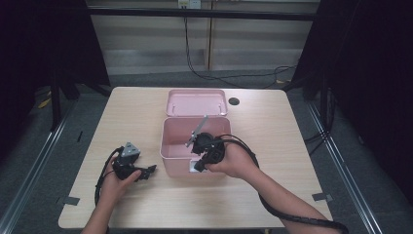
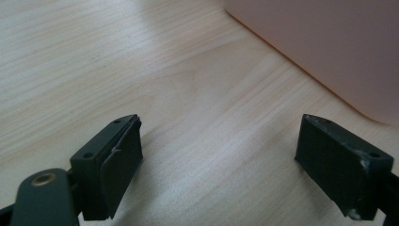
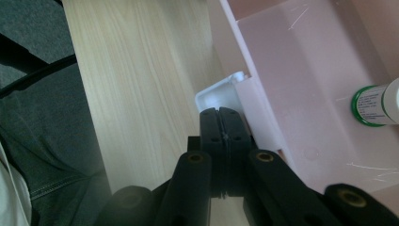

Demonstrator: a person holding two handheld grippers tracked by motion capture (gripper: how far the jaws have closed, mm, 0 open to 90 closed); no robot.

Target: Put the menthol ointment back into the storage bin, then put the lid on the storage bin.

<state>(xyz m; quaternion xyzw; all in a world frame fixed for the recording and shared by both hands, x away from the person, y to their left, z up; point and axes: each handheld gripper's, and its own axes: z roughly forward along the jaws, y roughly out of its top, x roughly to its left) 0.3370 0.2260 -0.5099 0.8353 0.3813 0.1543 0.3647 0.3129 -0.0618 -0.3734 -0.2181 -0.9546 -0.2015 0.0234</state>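
Left side of the wooden table point(image 1: 272, 126): the left gripper point(image 1: 148, 170) rests in the person's left hand point(image 1: 117, 181), low over the tabletop, its jaws pointing toward the pink box point(image 1: 195, 168). In the left gripper view its two black jaws stand wide apart with bare wood grain between them and nothing in the gap; the box's pink wall point(image 2: 329, 52) lies just beyond the farther jaw, near but not touching. Centre: the pink box sits open at mid-table, and its lid point(image 1: 197, 102) lies flat on the table directly behind it, against the rear wall or just beside it; contact cannot be confirmed. Right of centre: the right gripper point(image 1: 198, 166) is held in the right hand point(image 1: 234, 161) over the box's front rim, tipped downward, with its cable trailing back along the forearm. In the right gripper view point(image 3: 220, 117) the jaws are pressed together with no gap visible, their tips sitting at the white latch point(image 3: 219, 96) on the outside of the box's front wall; whether any part of the latch is pinched between the pads cannot be told. Inside the box, a small white bottle with a green band point(image 3: 376, 106) lies on its side on the floor toward one end. A dark round hole point(image 1: 234, 101) marks the tabletop just right of the lid.
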